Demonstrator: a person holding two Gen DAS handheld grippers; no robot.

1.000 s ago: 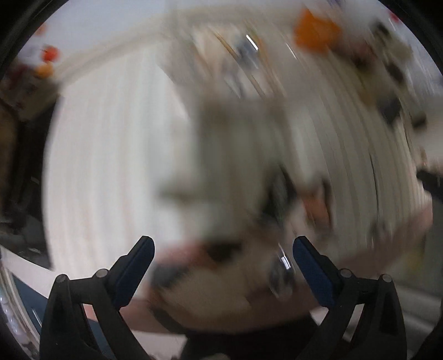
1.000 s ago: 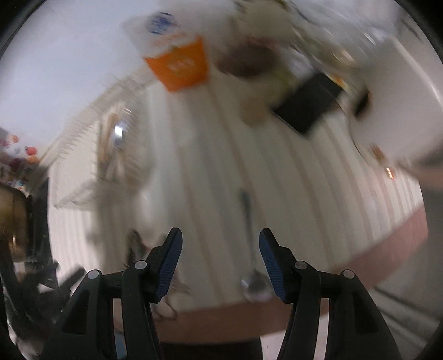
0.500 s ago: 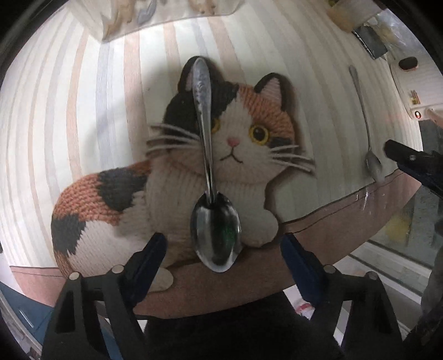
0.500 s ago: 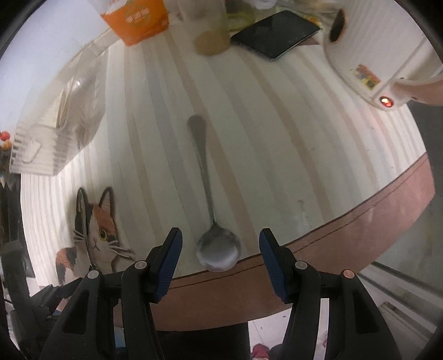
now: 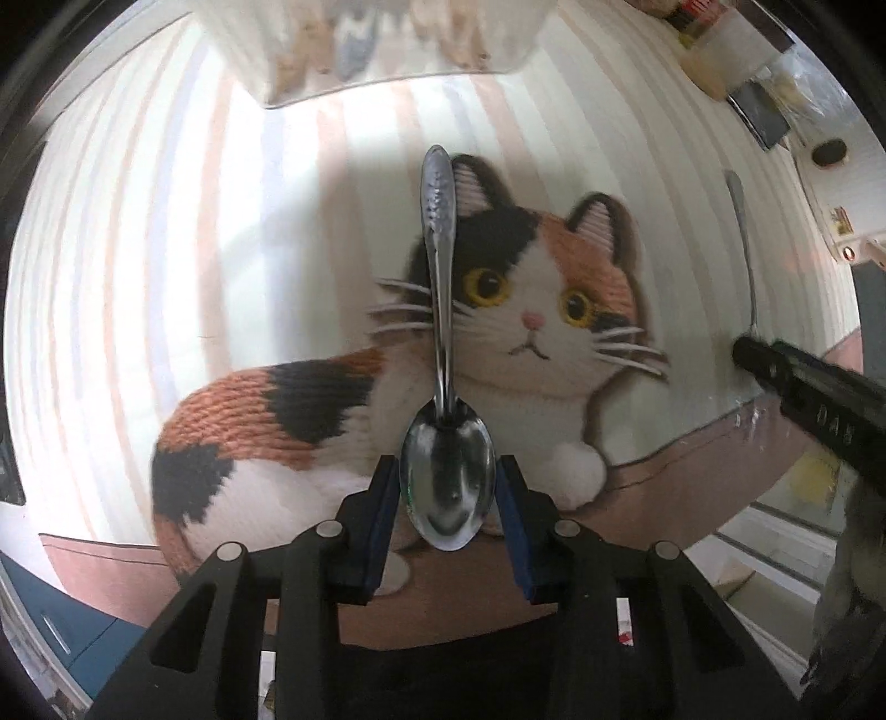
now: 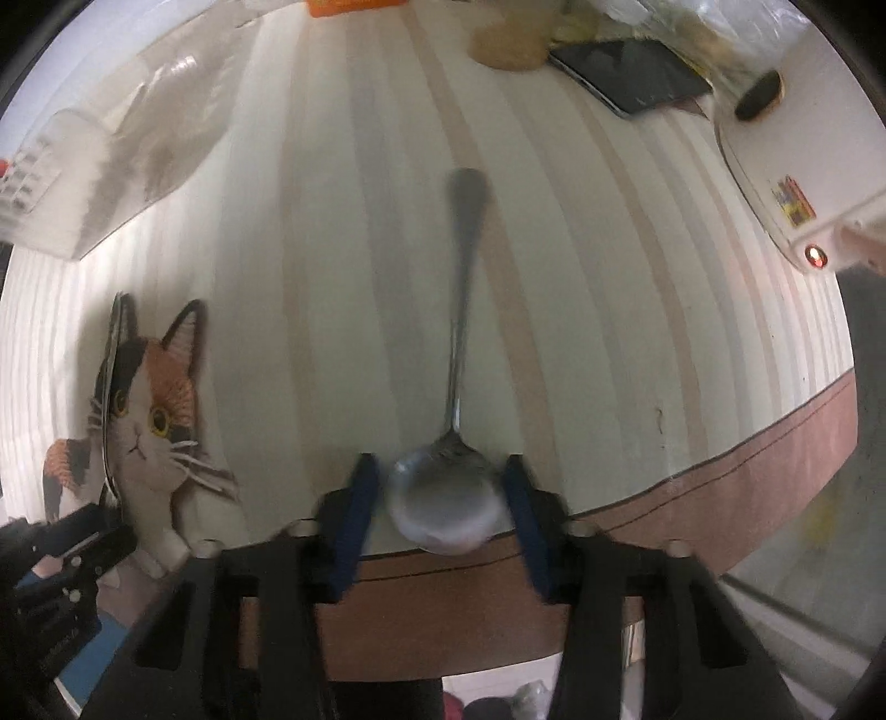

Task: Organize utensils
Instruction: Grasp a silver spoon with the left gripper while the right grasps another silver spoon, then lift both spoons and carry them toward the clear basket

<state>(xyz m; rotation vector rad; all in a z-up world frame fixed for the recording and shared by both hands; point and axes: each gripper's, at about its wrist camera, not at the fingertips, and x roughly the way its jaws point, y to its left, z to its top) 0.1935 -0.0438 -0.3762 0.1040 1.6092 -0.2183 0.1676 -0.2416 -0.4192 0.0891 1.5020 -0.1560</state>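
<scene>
A steel spoon (image 5: 443, 387) lies on a knitted cat mat (image 5: 526, 354), bowl toward me, at the table's near edge. My left gripper (image 5: 447, 487) has its blue pads close on either side of the spoon's bowl. A second spoon (image 6: 457, 387) lies on the striped tablecloth, bowl at the near edge. My right gripper (image 6: 443, 493) has its pads on either side of that bowl. Whether either pair of pads presses the bowl is unclear. The second spoon's handle (image 5: 742, 243) also shows in the left wrist view, with the right gripper's finger over its bowl.
A clear plastic utensil organizer (image 5: 376, 50) stands at the back, also in the right wrist view (image 6: 111, 144). A phone (image 6: 631, 77), a jar (image 6: 509, 44) and a white appliance (image 6: 775, 166) stand at the back right. The table edge (image 6: 720, 498) is close.
Both grippers have moved in toward the spoon bowls and narrowed from wide open to close around them. The earliest frames are motion-blurred.
</scene>
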